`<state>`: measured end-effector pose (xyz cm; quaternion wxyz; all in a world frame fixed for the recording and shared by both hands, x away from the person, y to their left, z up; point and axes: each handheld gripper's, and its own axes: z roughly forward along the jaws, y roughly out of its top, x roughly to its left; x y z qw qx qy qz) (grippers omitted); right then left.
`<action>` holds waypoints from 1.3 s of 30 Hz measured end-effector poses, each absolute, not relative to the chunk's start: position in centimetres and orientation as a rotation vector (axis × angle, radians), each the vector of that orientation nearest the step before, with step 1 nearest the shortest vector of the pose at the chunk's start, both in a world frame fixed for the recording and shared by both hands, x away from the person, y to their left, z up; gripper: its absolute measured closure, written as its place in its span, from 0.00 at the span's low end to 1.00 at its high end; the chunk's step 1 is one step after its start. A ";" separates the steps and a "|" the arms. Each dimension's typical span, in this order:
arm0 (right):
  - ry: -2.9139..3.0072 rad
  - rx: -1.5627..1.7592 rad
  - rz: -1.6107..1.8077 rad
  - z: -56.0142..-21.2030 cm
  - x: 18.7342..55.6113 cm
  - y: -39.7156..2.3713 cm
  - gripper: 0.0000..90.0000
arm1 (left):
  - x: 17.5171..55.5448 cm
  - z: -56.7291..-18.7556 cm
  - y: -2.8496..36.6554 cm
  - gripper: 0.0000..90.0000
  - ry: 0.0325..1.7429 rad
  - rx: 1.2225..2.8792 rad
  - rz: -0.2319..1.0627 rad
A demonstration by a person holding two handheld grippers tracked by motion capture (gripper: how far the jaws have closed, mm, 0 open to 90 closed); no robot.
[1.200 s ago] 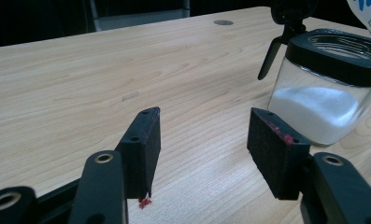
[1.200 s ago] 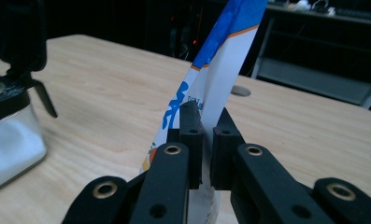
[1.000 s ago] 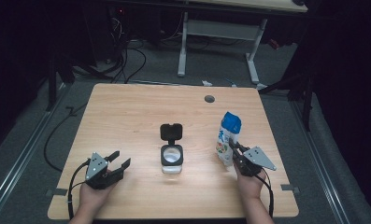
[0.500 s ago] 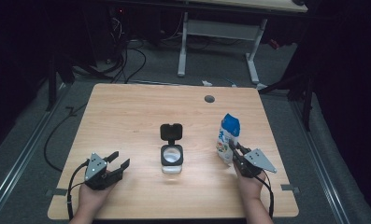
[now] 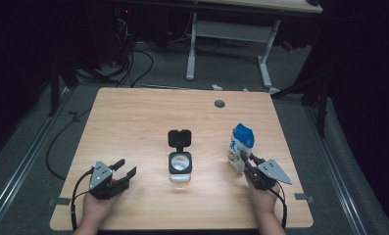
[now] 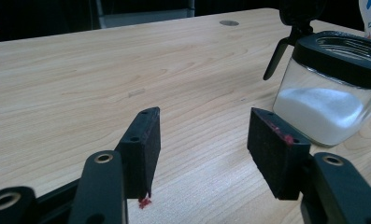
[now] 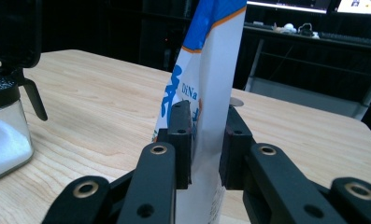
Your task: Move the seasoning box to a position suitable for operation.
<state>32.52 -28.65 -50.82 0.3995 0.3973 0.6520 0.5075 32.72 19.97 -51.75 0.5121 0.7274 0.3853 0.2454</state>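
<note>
A blue and white pouch (image 5: 242, 143) stands upright on the right side of the wooden table (image 5: 148, 112). My right gripper (image 5: 247, 157) is shut on the pouch's lower half; in the right gripper view both jaws of that gripper (image 7: 206, 114) press the pouch (image 7: 206, 60) flat between them. At the table's middle stands a glass jar (image 5: 180, 166) holding white powder, its black flip lid (image 5: 179, 138) hinged open. My left gripper (image 5: 125, 167) rests open near the front left, left of the jar. Nothing lies between the jaws of this gripper (image 6: 202, 128), and the jar (image 6: 330, 95) stands beyond them to the right.
A round cable hole (image 5: 219, 103) sits near the table's far edge. Behind the table are a white desk frame (image 5: 229, 34) and cables on the dark floor (image 5: 133, 63). Bare wood stretches across the far and left parts of the table.
</note>
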 end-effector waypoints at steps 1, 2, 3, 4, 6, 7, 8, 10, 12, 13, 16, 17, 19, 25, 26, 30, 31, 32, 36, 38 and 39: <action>1.650 1.009 1.283 -50.8 32.5 -28.6 0.85 | 32.7 -51.7 20.0 0.50 0.926 1.750 0.591; 1.650 1.011 1.282 -50.8 32.5 -28.6 0.84 | 32.7 -51.7 20.0 0.50 0.925 1.750 0.592; 1.655 1.019 1.282 -50.8 32.5 -28.6 0.82 | 32.7 -51.7 20.0 0.50 0.926 1.749 0.592; 1.656 1.030 1.281 -50.9 32.5 -28.6 0.81 | 32.7 -51.7 20.0 0.50 0.927 1.749 0.590; 1.661 1.048 1.270 -50.9 32.6 -28.6 0.77 | 32.7 -51.8 20.0 0.50 0.927 1.751 0.591; 1.662 1.057 1.274 -50.9 32.6 -28.6 0.75 | 32.7 -51.8 20.0 0.49 0.926 1.750 0.591; 1.663 1.064 1.275 -50.9 32.6 -28.7 0.74 | 32.7 -51.7 19.9 0.49 0.923 1.751 0.595; 1.664 1.080 1.273 -50.9 32.5 -28.7 0.70 | 32.7 -51.7 19.9 0.49 0.922 1.753 0.598; 1.673 1.095 1.264 -50.9 32.3 -28.8 0.66 | 32.7 -51.7 19.8 0.49 0.926 1.755 0.597; 1.675 1.100 1.261 -50.8 32.2 -28.8 0.64 | 32.7 -51.8 19.8 0.49 0.927 1.762 0.594; 1.687 1.122 1.260 -50.7 31.7 -29.0 0.61 | 32.8 -51.8 19.7 0.49 0.940 1.774 0.589; 1.688 1.129 1.261 -50.7 31.4 -29.1 0.60 | 32.8 -51.9 19.7 0.49 0.937 1.780 0.588; 1.688 1.135 1.260 -50.6 30.8 -29.2 0.60 | 32.8 -51.9 19.5 0.49 0.937 1.782 0.588; 1.687 1.169 1.254 -50.6 28.6 -29.6 0.58 | 32.8 -51.9 19.2 0.48 0.941 1.781 0.585; 1.691 1.162 1.251 -50.6 28.3 -29.6 0.58 | 32.8 -51.9 19.1 0.47 0.944 1.784 0.580; 1.698 1.169 1.239 -50.9 27.3 -29.5 0.58 | 32.9 -52.0 18.9 0.47 0.949 1.790 0.572; 1.699 1.172 1.240 -51.0 27.1 -29.5 0.59 | 32.9 -52.0 18.8 0.47 0.950 1.788 0.569; 1.700 1.176 1.238 -51.1 26.8 -29.4 0.59 | 32.9 -52.0 18.7 0.47 0.953 1.787 0.566; 1.752 1.181 1.241 -51.6 26.2 -28.9 0.64 | 32.8 -52.2 18.0 0.51 0.950 1.811 0.551; 1.776 1.180 1.237 -51.8 26.0 -28.5 0.70 | 32.7 -52.3 17.3 0.58 0.944 1.818 0.531; 1.786 1.177 1.237 -51.9 26.0 -28.2 0.73 | 32.6 -52.3 16.8 0.66 0.943 1.825 0.536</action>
